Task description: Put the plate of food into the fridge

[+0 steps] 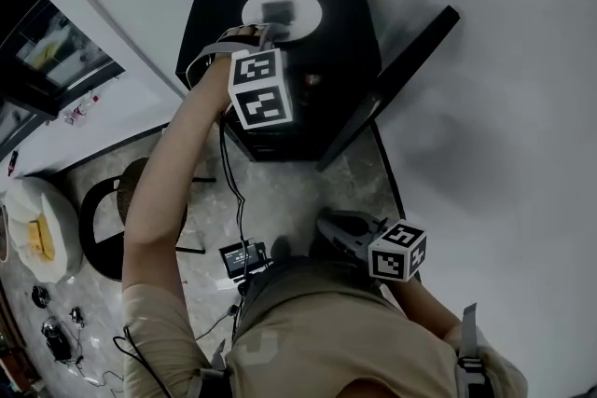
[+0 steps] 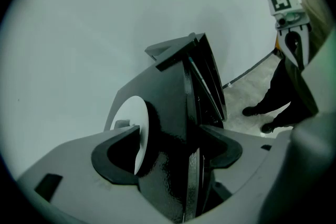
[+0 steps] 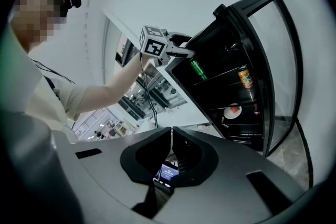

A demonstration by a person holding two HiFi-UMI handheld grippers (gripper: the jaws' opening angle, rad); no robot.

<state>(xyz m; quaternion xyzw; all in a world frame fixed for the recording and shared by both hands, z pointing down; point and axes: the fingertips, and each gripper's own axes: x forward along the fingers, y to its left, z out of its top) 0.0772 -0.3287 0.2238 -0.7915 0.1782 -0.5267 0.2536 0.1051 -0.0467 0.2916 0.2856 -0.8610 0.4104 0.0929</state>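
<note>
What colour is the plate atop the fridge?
The plate is white; clearest in the head view.

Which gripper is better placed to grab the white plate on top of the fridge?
Left. The left gripper is up at the plate on the fridge top, jaws apart at its rim. The right gripper hangs low by the person's waist, jaws shut.

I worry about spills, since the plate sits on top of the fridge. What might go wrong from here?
1. The left gripper is open at the rim of the plate; a one-sided rim grip may tilt it on the way down.
2. The fridge shelves already hold drinks and a second plate, which the new one may knock.
</note>
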